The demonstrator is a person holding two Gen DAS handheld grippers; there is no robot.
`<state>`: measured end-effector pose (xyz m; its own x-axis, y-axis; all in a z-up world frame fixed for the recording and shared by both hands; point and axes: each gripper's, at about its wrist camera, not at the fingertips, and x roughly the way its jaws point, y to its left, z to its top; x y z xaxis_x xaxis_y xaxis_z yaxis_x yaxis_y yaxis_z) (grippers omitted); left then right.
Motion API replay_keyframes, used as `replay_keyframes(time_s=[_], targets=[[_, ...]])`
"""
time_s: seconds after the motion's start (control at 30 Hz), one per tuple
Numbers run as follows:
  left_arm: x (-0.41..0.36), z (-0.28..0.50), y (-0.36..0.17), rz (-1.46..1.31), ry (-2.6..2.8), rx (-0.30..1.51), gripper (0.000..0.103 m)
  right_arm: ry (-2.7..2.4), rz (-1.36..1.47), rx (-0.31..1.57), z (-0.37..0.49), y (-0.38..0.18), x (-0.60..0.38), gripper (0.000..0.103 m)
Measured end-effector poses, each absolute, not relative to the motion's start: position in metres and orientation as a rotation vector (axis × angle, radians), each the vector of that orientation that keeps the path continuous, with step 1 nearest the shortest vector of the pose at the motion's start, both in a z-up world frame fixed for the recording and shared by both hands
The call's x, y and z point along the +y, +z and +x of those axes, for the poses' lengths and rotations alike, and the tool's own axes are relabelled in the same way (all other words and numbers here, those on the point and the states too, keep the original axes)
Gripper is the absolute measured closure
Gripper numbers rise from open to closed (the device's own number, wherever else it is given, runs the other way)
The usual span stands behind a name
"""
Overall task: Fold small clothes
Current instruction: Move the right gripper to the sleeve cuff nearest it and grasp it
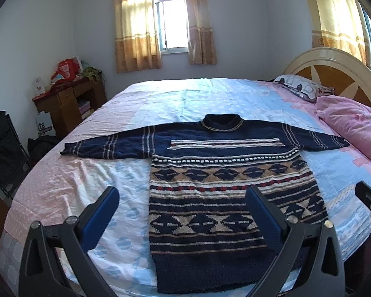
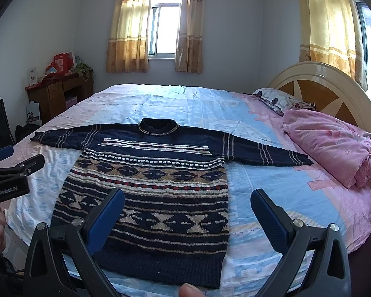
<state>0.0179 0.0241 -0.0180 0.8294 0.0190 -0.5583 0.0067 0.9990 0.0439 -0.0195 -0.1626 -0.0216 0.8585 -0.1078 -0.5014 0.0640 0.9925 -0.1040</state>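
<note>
A navy knitted sweater (image 1: 220, 185) with tan, white and red patterned bands lies flat on the bed, front up, both sleeves spread sideways, collar away from me. It also shows in the right wrist view (image 2: 155, 173). My left gripper (image 1: 183, 193) is open and empty, held above the sweater's lower left part. My right gripper (image 2: 188, 195) is open and empty, above the sweater's lower right part. The left gripper's fingers (image 2: 19, 168) show at the left edge of the right wrist view.
The bed (image 1: 160, 96) has a pink and blue sheet. A folded pink quilt (image 2: 334, 148) and a pillow (image 2: 279, 99) lie by the headboard (image 2: 334, 91) on the right. A wooden desk (image 1: 66, 101) with clutter stands at the left wall.
</note>
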Motion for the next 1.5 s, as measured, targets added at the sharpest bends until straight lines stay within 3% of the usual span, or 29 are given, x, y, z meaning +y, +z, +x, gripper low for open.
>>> replay_keyframes(time_s=[0.27, 0.77, 0.93, 1.0, 1.13, 1.5], targets=[[0.032, 0.047, -0.021, 0.073, 0.027, 0.592, 0.000, -0.156, -0.095, 0.535, 0.015, -0.041, -0.205, 0.001], [0.022, 0.195, -0.072, 0.177, 0.081, 0.715, 0.000, -0.394, 0.092, 0.658, 0.110, -0.084, -0.387, 0.003], [0.018, 0.240, -0.083, 0.160, 0.095, 0.724, 0.000, -0.519, 0.248, 0.686, 0.154, -0.087, -0.484, 0.026], [0.018, 0.253, -0.089, 0.130, 0.101, 0.731, 0.000, -0.567, 0.293, 0.689, 0.166, -0.089, -0.514, 0.029], [0.018, 0.268, -0.105, 0.102, 0.130, 0.757, 0.000, -0.633, 0.447, 0.688, 0.196, -0.101, -0.582, 0.049], [0.022, 0.293, -0.124, 0.076, 0.205, 0.770, 0.000, -0.709, 0.579, 0.733, 0.252, -0.128, -0.666, 0.051]])
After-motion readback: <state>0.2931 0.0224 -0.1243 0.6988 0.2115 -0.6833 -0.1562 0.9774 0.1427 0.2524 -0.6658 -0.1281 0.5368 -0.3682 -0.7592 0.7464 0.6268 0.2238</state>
